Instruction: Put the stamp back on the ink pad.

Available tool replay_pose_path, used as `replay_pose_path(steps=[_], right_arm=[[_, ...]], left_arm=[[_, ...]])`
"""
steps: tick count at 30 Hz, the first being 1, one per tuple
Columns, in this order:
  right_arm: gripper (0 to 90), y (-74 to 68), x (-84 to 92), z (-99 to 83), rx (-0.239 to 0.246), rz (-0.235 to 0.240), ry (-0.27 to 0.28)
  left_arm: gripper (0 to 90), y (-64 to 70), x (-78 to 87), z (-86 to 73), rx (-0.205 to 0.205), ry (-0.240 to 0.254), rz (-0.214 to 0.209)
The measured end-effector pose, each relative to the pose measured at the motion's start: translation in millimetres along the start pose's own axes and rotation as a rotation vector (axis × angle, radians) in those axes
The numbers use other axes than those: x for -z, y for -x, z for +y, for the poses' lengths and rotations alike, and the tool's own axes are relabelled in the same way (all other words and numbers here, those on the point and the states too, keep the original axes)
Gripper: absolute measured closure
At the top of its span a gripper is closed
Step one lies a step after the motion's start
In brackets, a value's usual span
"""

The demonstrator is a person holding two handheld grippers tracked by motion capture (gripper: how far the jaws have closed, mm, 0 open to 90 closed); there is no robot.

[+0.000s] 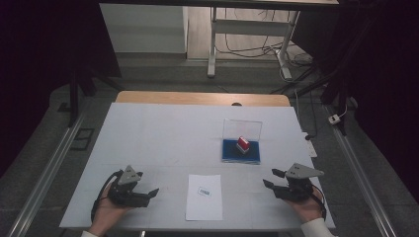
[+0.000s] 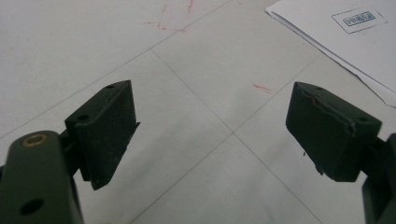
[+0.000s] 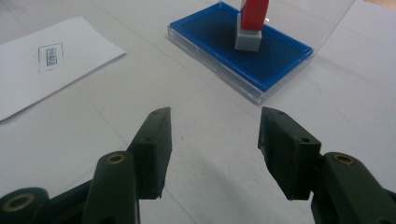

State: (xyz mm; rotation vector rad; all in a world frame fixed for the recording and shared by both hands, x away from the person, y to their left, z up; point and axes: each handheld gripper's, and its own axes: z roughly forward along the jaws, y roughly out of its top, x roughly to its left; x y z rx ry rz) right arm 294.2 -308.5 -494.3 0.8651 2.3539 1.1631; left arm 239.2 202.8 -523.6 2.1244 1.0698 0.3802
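A red stamp with a grey base (image 1: pixel 243 144) (image 3: pixel 251 21) stands upright on a blue ink pad (image 1: pixel 232 148) (image 3: pixel 219 37) in a clear case with its lid raised. A white sheet of paper (image 1: pixel 204 202) (image 3: pixel 28 88) (image 2: pixel 336 42) lies at the table's front middle and bears a small rectangular stamp print (image 1: pixel 204 191) (image 3: pixel 50 56) (image 2: pixel 358 19). My left gripper (image 1: pixel 152 193) (image 2: pixel 212 130) rests at the front left, open and empty. My right gripper (image 1: pixel 269 177) (image 3: pixel 215 140) hovers at the front right, open and empty, pointing toward the ink pad.
The white table top (image 1: pixel 148 133) ends at a wooden strip (image 1: pixel 197 97) at the back. Faint red marks (image 2: pixel 261 87) show on the surface near my left gripper. Beyond the table stand a white frame's legs (image 1: pixel 212 49) with cables on the floor.
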Motion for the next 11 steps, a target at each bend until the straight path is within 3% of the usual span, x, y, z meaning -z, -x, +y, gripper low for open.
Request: replay_pose_path(steps=[11], right_arm=[[44.3, -0.1, 1.8, 0.6, 0.0, 0.001, 0.002]], left_arm=[[16.5, 0.7, 0.4, -0.1, -0.005, 0.002, 0.001]])
